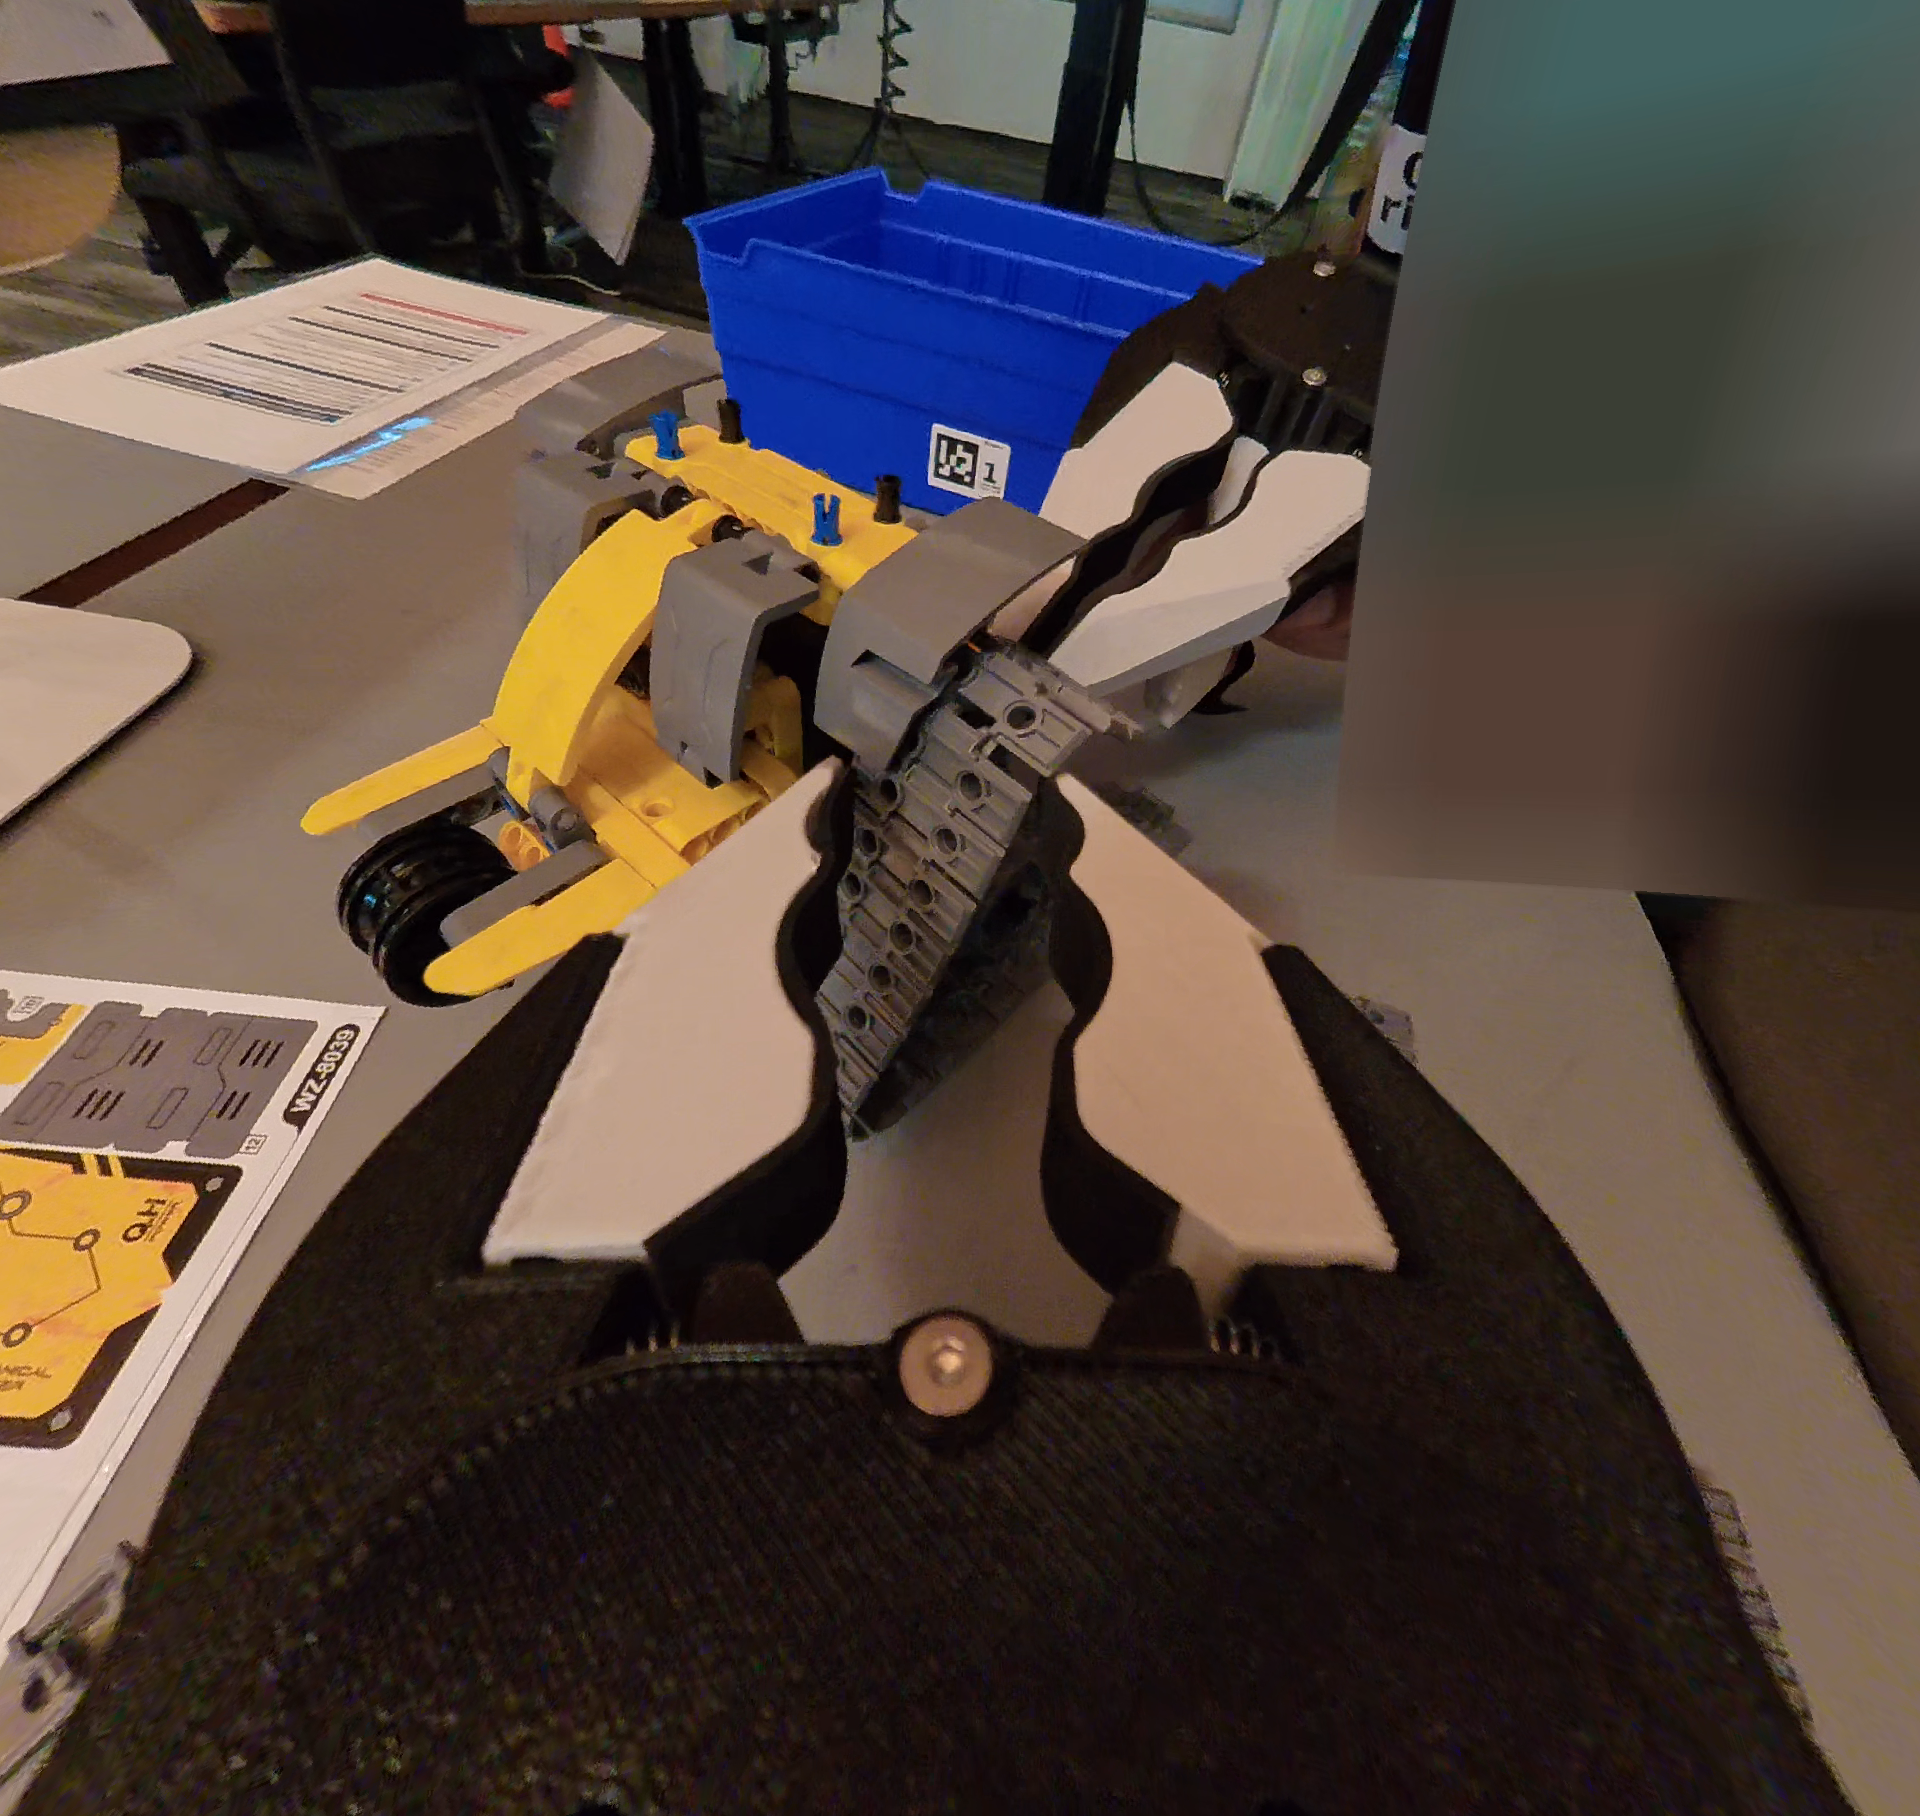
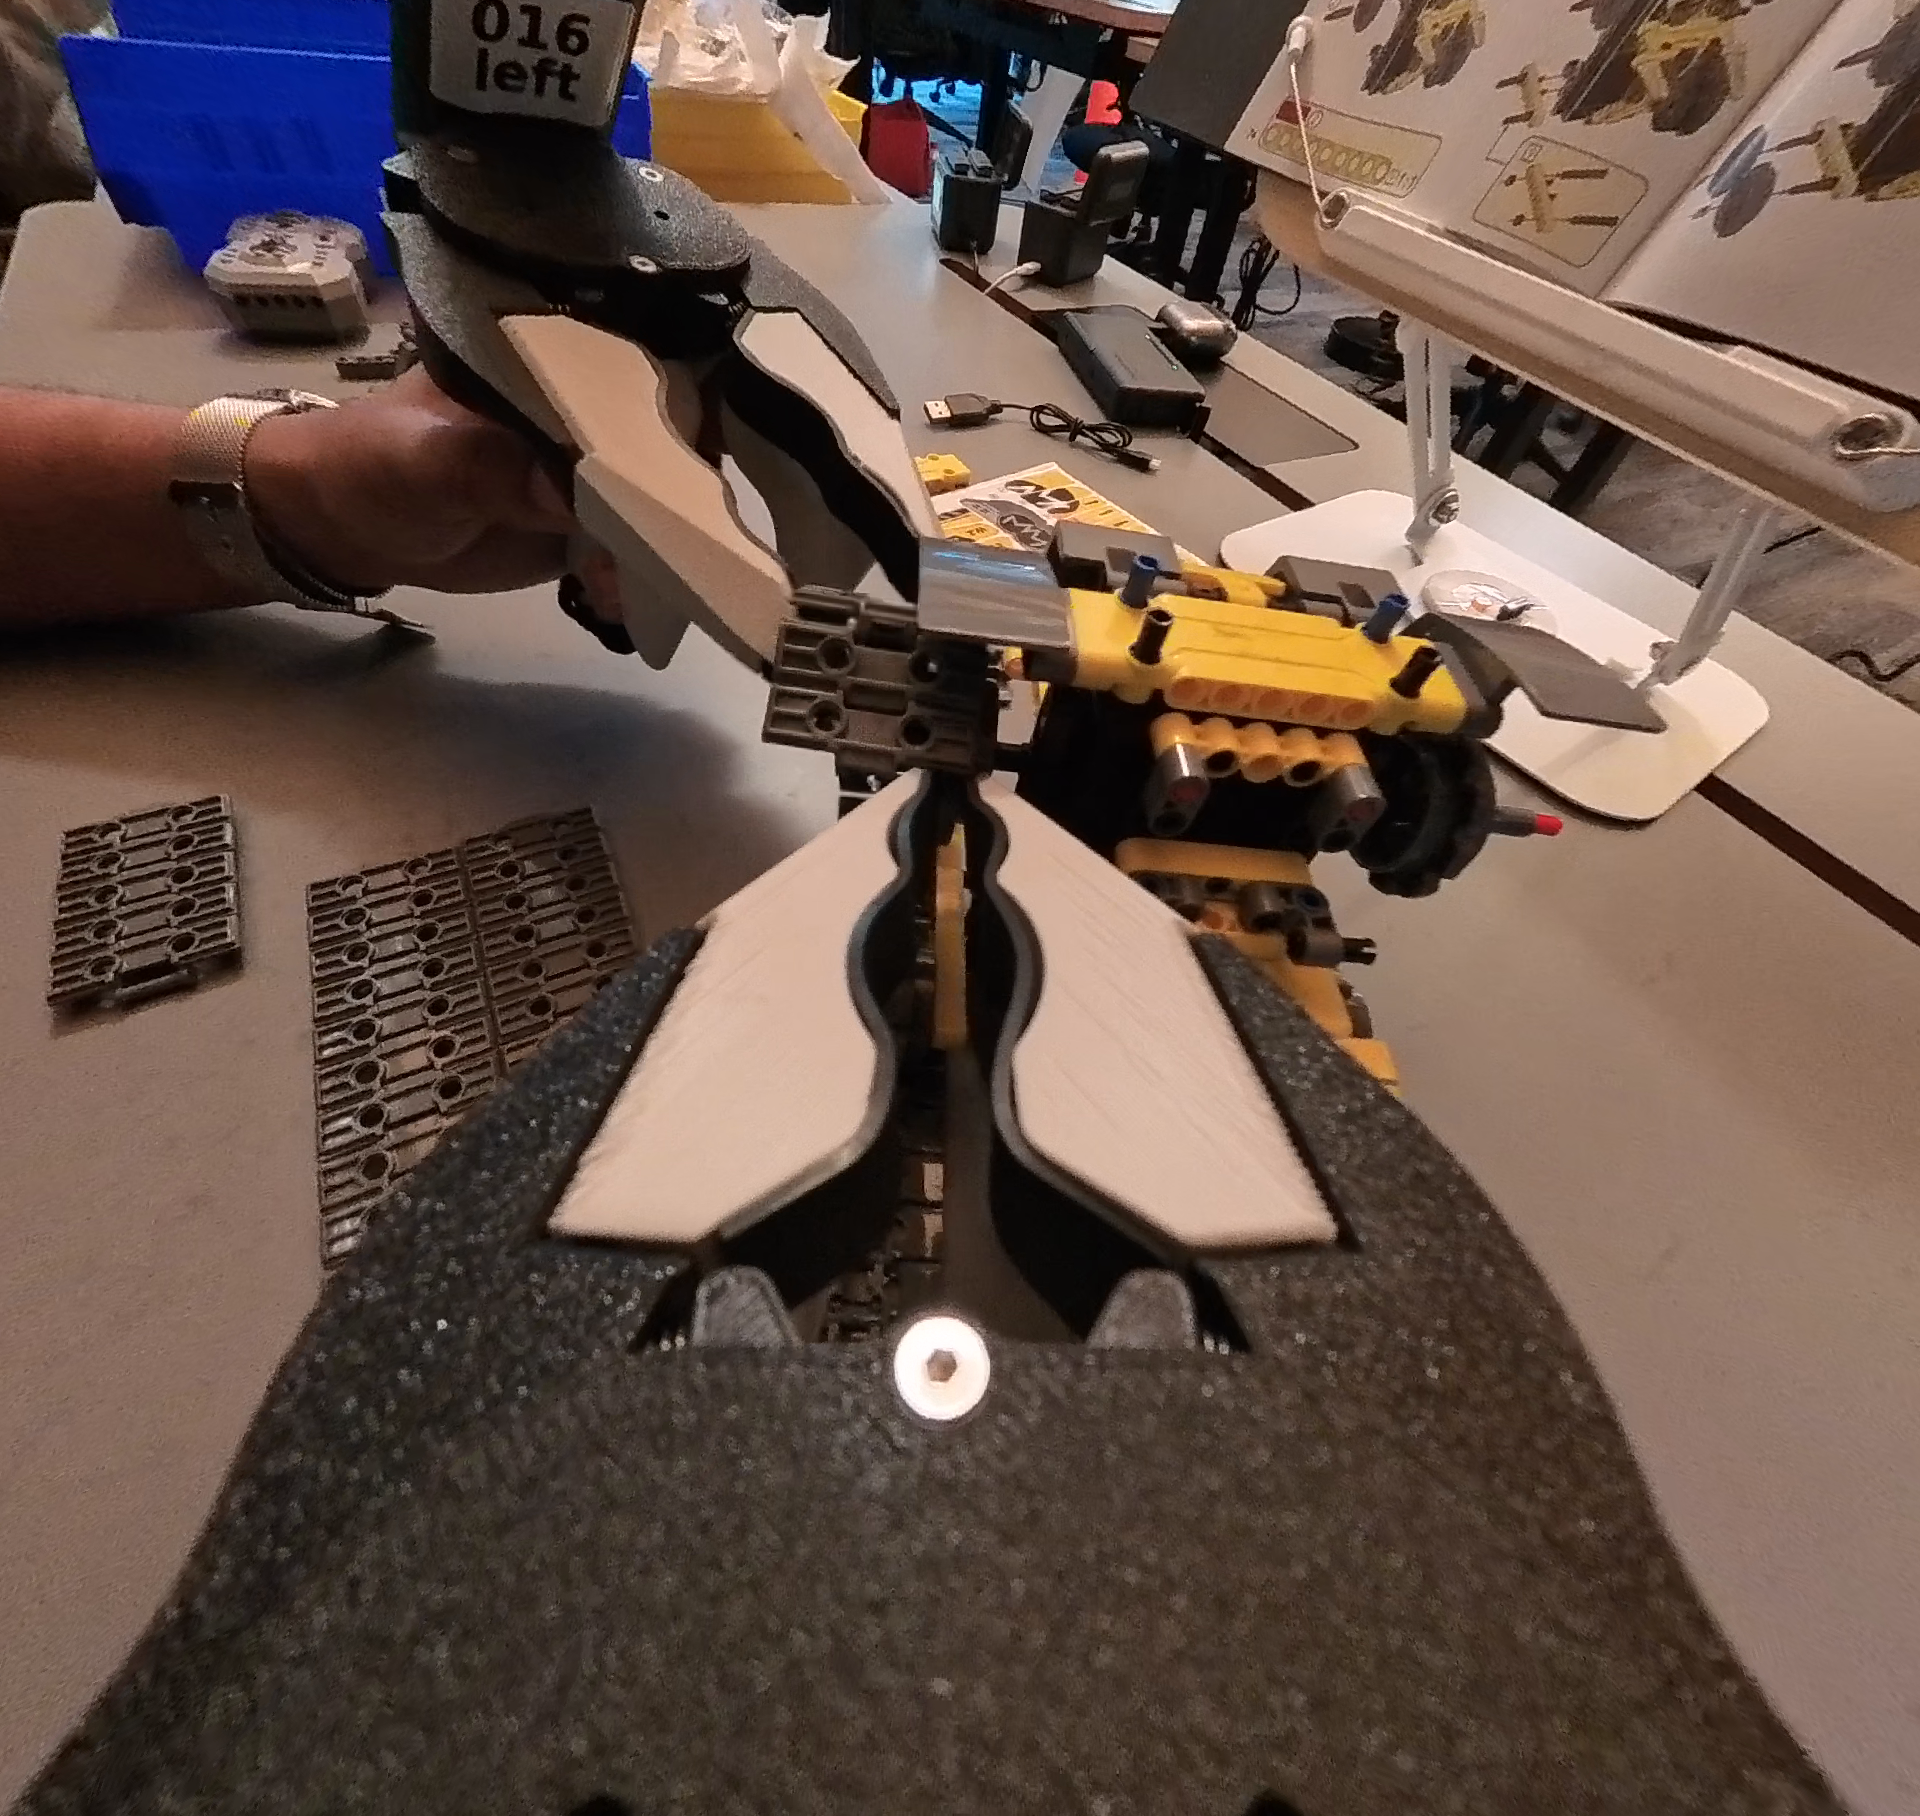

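A yellow and grey brick-built vehicle point(image 1: 623, 644) stands on the grey table; it also shows in the right wrist view point(image 2: 1247, 644). A dark grey track strip point(image 1: 925, 893) runs from its grey fender down between my left gripper's fingers. My left gripper point(image 1: 951, 779) is shut on this strip. In the right wrist view the left gripper point(image 2: 847, 592) pinches the strip's end link point(image 2: 862, 686) beside the fender. My right gripper point(image 2: 943, 790) is shut on the strip's thin edge just below that link. It also shows at the upper right of the left wrist view point(image 1: 1039, 639).
A blue bin point(image 1: 883, 332) stands behind the vehicle. Loose track sections point(image 2: 457, 987) lie at the left, a sticker sheet point(image 1: 135, 1195) beside them. An instruction booklet point(image 2: 1558, 52) rests on a white stand point(image 2: 1621, 758) at the right. A person's hand point(image 2: 364, 488) holds the left gripper.
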The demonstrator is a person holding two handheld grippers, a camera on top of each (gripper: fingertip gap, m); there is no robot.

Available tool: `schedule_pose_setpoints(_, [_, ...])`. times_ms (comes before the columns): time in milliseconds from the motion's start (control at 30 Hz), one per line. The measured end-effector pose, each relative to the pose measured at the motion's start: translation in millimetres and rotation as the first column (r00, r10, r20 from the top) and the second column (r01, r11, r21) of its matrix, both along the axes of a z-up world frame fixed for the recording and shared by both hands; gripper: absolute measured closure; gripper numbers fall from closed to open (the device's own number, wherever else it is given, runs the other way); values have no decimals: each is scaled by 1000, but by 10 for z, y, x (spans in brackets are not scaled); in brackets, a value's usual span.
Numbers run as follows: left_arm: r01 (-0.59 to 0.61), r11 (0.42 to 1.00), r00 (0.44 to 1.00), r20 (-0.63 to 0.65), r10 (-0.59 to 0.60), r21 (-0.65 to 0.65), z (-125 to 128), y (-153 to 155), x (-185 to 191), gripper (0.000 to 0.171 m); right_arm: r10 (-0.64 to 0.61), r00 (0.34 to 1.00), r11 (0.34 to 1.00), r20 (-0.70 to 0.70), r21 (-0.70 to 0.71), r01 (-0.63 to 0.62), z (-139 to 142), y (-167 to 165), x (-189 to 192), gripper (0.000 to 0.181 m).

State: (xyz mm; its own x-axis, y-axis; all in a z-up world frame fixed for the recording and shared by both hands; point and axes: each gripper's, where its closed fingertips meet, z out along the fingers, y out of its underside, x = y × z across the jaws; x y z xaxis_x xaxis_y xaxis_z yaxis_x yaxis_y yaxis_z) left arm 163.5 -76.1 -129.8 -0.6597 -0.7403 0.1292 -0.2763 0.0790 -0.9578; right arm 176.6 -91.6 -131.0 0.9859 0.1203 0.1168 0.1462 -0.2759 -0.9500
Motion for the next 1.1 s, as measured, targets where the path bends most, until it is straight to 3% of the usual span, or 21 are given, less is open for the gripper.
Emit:
schedule_pose_setpoints(233, [0,998,999,-42,-2,-70,14,10,68,129,3,1000,1000,9,-3,-3,-1,0,-12,177])
schedule_pose_setpoints(533, [50,991,997,-58,-57,-122,39,-39,51,138,5,1000,1000,11,1,-5,17,-9,-2,176])
schedule_pose_setpoints(667, [44,990,997,-56,-52,-132,53,-28,59,143,19,993,997,116,67,-27,149,-74,-1,154])
schedule_pose_setpoints(800, [36,989,997,-61,-45,-144,54,-33,76,143,24,960,995,280,89,-51,181,-130,-55,152])
schedule_pose_setpoints(900, [24,990,998,-61,-32,-136,50,-43,91,143,5,894,993,448,104,-58,178,-109,-158,152])
schedule_pose_setpoints(967, [15,991,998,-59,-24,-136,48,-55,99,143,-40,815,992,578,119,-36,168,-71,-215,148])
schedule_pose_setpoints(1033, [10,991,998,-60,-18,-137,50,-68,104,143,-115,671,988,733,153,2,165,-28,-231,156])
schedule_pose_setpoints(1100, [1,991,998,-60,-9,-133,49,-77,114,143,-186,485,980,854,194,34,161,12,-243,165])
